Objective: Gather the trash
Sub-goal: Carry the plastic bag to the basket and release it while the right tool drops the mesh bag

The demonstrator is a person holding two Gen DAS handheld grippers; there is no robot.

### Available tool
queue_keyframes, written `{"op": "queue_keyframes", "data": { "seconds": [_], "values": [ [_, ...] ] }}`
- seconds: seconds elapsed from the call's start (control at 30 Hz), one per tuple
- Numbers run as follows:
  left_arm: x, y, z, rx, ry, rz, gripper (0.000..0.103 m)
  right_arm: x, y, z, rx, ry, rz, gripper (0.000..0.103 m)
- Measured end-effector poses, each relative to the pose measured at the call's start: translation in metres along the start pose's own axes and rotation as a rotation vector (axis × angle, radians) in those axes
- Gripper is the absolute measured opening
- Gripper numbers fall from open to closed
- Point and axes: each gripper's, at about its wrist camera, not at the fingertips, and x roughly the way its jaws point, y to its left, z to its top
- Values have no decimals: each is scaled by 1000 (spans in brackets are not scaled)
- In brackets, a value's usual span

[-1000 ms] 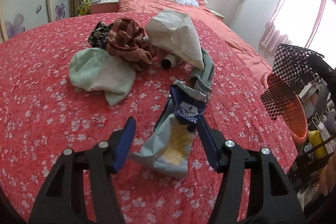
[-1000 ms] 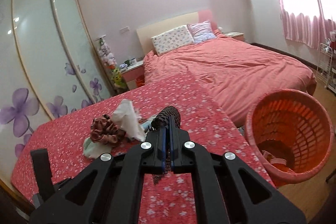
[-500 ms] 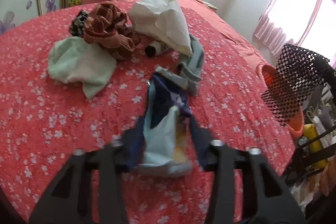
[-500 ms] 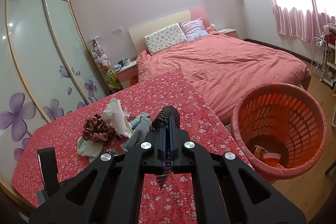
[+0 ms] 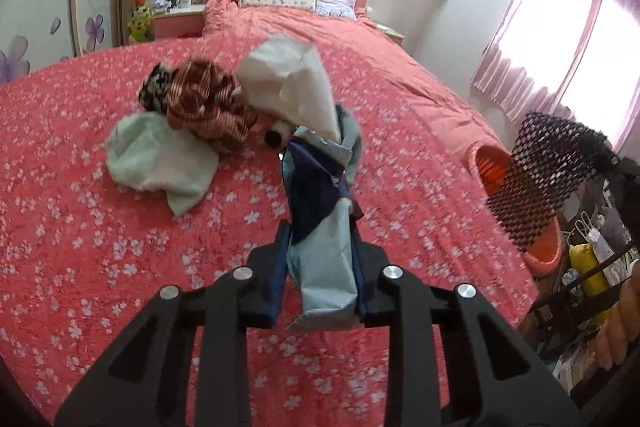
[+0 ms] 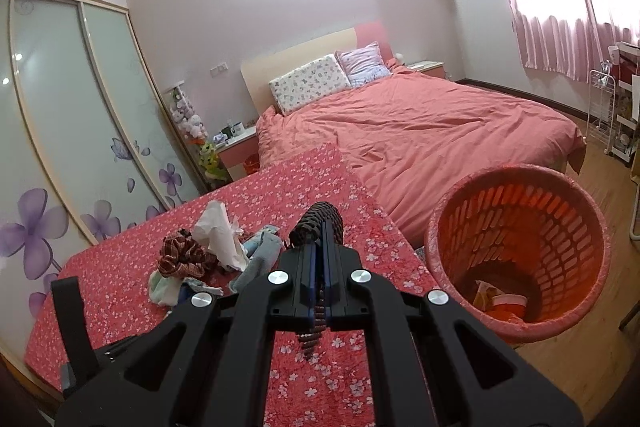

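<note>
Lifted since before, the blue wrapper (image 5: 320,247) is clamped by the left gripper (image 5: 320,267); black mesh (image 6: 318,223) is pinched by the right gripper (image 6: 319,267) beside the orange basket (image 6: 448,223) rim.

bed (image 6: 420,123), pillows (image 6: 308,85); wardrobe (image 6: 60,115), curtains (image 6: 568,39)

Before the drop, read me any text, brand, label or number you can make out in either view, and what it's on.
No text reads clearly in either view.
Blue and pale wrapper, clamped in the left gripper: any print on it is too blurred to read.
Packets at the bottom of the orange basket: too small to read.
Black mesh piece in the right gripper: no lettering visible.
</note>
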Motion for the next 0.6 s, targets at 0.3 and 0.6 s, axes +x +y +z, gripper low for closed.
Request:
{"op": "queue_keyframes", "data": {
  "seconds": [0.3, 0.6],
  "values": [
    [-24, -45, 16, 53, -47, -59, 27, -13, -18, 7, 19, -34, -27, 3],
    [-18, -113, 29, 125, -44, -163, 27, -27, -58, 21, 60, -77, -111, 3]
  ]
}}
